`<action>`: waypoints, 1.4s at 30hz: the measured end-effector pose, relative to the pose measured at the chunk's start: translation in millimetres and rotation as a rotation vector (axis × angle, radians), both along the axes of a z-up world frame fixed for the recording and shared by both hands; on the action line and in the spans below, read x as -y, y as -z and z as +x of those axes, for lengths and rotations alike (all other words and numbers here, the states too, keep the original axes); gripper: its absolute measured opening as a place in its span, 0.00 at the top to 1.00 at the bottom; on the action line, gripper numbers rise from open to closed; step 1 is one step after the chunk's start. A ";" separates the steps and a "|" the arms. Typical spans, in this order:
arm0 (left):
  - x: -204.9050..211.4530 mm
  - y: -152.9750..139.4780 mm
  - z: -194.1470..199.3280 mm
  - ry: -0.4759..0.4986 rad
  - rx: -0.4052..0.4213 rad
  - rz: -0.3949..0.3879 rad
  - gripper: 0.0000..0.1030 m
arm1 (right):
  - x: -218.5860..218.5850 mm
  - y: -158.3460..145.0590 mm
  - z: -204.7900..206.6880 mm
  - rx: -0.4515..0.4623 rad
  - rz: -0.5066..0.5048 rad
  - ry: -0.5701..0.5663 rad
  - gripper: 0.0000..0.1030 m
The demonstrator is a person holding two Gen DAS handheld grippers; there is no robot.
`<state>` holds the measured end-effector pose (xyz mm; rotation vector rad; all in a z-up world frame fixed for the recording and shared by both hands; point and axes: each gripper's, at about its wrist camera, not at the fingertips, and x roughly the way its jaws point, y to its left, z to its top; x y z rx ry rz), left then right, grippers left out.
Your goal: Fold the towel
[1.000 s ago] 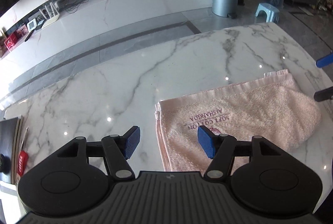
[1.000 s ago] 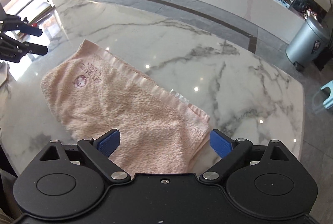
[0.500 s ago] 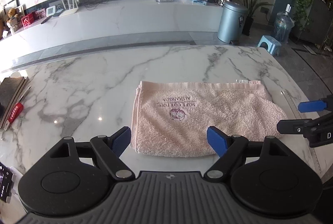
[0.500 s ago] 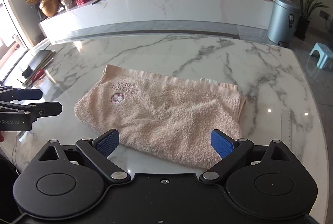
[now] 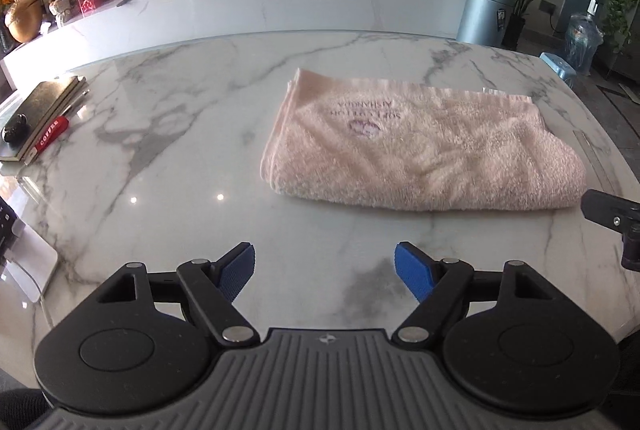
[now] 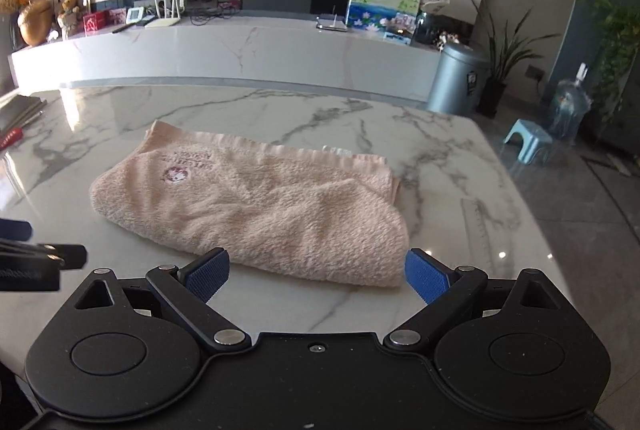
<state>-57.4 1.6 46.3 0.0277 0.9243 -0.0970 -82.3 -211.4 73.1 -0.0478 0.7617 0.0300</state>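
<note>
- My left gripper (image 5: 325,272) hangs over bare marble at the bottom of the left view, jaws spread wide, nothing between the blue pads (image 5: 236,270).
- The pink towel (image 5: 420,154) lies folded on the marble table (image 5: 180,134), centre-right of that frame, logo side up, apart from my fingers.
- My right gripper (image 6: 316,274) is spread wide too, holding nothing; in its view the towel (image 6: 256,202) sits mid-frame, its near right corner just between and ahead of the pads, whether touching I cannot tell.
- At the left edge of the left view: a stack of dark books (image 5: 40,114) with a red packet (image 5: 50,134) beside them, well clear of the towel.
- A clear ruler (image 6: 478,230) lies on the marble to the right of the towel in the right view, near the table edge.
- Behind the table, upper frame: a long white counter (image 6: 240,58), a silver bin (image 6: 458,78), a small blue stool (image 6: 528,140) and a water jug (image 6: 568,110) on the floor at right.
- Each gripper's dark tip pokes into the other's view at the frame edge, beside the towel's ends, not over it.
</note>
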 end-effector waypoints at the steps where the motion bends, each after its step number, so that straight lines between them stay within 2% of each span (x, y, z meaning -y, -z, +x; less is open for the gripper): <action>1: 0.1 1.9 -1.9 -0.001 -0.001 -0.005 0.26 | 0.1 3.2 -2.8 0.003 0.013 -0.002 0.09; 9: 13.6 13.7 -17.1 -0.004 0.056 0.097 0.25 | -0.6 22.9 -19.2 0.075 0.071 0.016 0.09; 15: 18.1 26.5 -22.0 0.013 0.055 0.084 0.25 | -5.3 38.1 -29.5 0.083 0.087 0.013 0.09; 21: 7.7 43.2 -25.9 0.001 0.002 0.030 0.25 | -8.4 43.4 -31.4 0.080 0.084 0.046 0.09; 26: 2.9 44.0 -26.3 -0.013 -0.003 0.025 0.25 | -9.6 51.8 -27.9 0.044 0.086 0.057 0.09; 42: 2.4 52.8 -25.9 -0.007 -0.040 0.055 0.25 | -11.5 57.2 -29.1 0.017 0.086 0.047 0.09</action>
